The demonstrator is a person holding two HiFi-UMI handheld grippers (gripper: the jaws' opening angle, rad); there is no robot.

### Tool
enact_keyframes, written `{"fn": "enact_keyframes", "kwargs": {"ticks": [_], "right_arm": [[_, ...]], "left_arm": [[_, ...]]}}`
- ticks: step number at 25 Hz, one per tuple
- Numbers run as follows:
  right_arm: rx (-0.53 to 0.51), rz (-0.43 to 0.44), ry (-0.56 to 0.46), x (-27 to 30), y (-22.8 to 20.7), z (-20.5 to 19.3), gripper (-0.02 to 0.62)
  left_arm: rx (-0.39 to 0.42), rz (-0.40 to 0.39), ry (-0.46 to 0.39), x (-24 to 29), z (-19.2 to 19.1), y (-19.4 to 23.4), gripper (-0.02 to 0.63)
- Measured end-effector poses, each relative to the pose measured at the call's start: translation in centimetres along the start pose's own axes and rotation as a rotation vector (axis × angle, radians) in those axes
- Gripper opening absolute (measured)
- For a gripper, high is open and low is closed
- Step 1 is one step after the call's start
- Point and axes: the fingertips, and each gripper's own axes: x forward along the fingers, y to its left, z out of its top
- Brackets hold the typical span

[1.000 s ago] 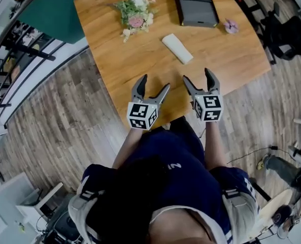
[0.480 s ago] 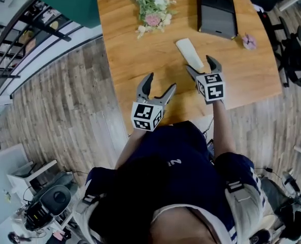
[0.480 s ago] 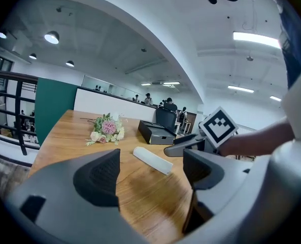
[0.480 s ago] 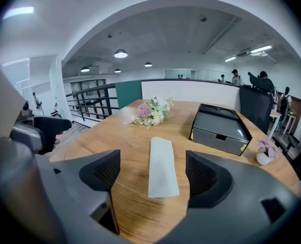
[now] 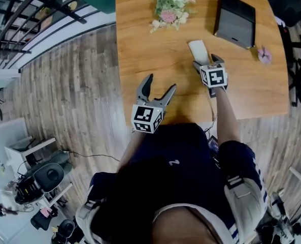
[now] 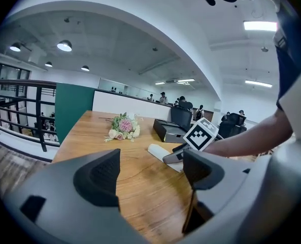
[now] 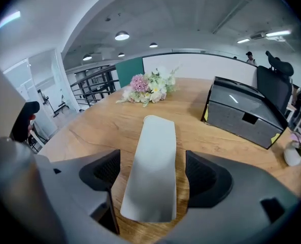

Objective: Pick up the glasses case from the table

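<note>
Straddling the glasses case (image 7: 153,161), flat on the counter (image 5: 150,60) between the jaws of the wide-open, empty right gripper (image 5: 206,62); probably needing centring and lowering before squeezing its long sides. Holding the left gripper (image 5: 160,84) open, empty.

You get bright, even light from round ceiling lamps (image 6: 64,46) and strip lights (image 6: 262,25). Both gripper views bulge fisheye-fashion, with black corners. The glasses case (image 7: 153,172) blurs at its near end. In your head view the counter (image 5: 140,60) is well lit and your torso (image 5: 160,187) is dark.
</note>
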Motion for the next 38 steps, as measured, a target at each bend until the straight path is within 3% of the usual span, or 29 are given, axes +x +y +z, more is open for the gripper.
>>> {"fn": "enact_keyframes", "kwargs": {"ticks": [11,15,23,31,38], "right_arm": [[-0.029,-0.029,0.026,1.9,-0.5,-0.6,0.396],[-0.036,-0.030,0.032,1.9,-0.2,-0.3,0.309],[-0.013,-0.042,0.024,1.7,-0.3,-0.3,0.303],[-0.006,-0.086,-0.093,-0.2,0.1,2.5,0.302],[-0.012,-0.141,-0.233,-4.8,0.8,5.9,0.302]], "left_arm": [[-0.030,0.067,0.021,0.1,-0.6,0.9,0.387],[-0.035,0.064,0.018,0.5,-0.5,0.7,0.387],[-0.037,0.069,0.007,0.1,-0.2,0.8,0.387],[-0.047,0.080,-0.018,-0.8,0.1,2.2,0.387],[-0.038,0.034,-0.041,-0.9,0.4,1.8,0.387]]}}
